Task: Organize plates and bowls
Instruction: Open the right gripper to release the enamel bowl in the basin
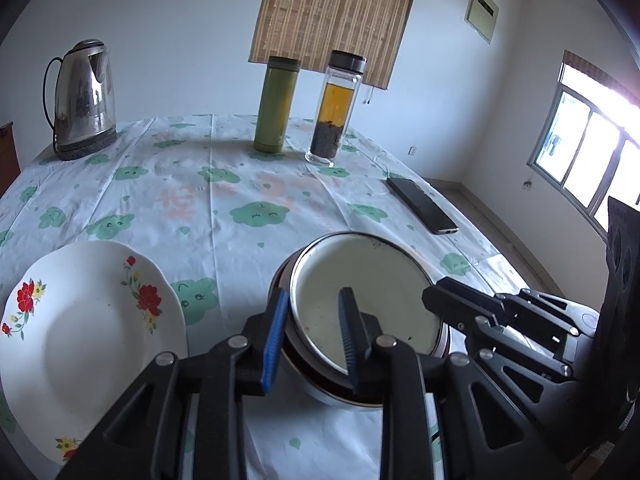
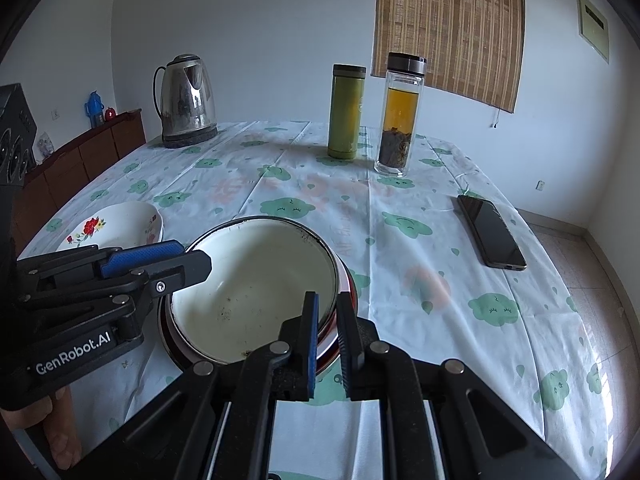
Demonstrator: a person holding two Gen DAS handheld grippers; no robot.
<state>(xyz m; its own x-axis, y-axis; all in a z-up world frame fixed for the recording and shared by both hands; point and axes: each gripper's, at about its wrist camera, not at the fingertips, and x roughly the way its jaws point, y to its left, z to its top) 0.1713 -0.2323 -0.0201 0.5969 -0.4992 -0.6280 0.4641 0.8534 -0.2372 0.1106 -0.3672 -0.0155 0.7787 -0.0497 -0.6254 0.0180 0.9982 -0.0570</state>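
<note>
Left wrist view: the left claw (image 1: 312,332) straddles the near rim of a cream enamel bowl (image 1: 372,292), one blue-padded finger outside the wall and one inside, jaws set wide enough that whether the pads press the rim cannot be told. The bowl is tilted and sits nested in a red-rimmed bowl (image 1: 344,394) on the bench (image 1: 224,200), which is covered with a cloud-print cloth. A white plate with red flowers (image 1: 80,344) lies just left of the stack, apart from it.

Right wrist view: the right claw (image 2: 328,336) is closed to a narrow gap over the opposite rim of the cream bowl (image 2: 248,276), one finger inside and one outside, apparently pinching it. The left claw (image 2: 176,260) reaches in from the left at the bowl's far edge, and the flowered plate (image 2: 116,224) sits beyond it.

At the far side of the bench stand a steel kettle (image 2: 186,100), a green flask (image 2: 346,112) and a glass tea bottle (image 2: 400,116). A dark phone (image 2: 492,232) lies flat to the right.
</note>
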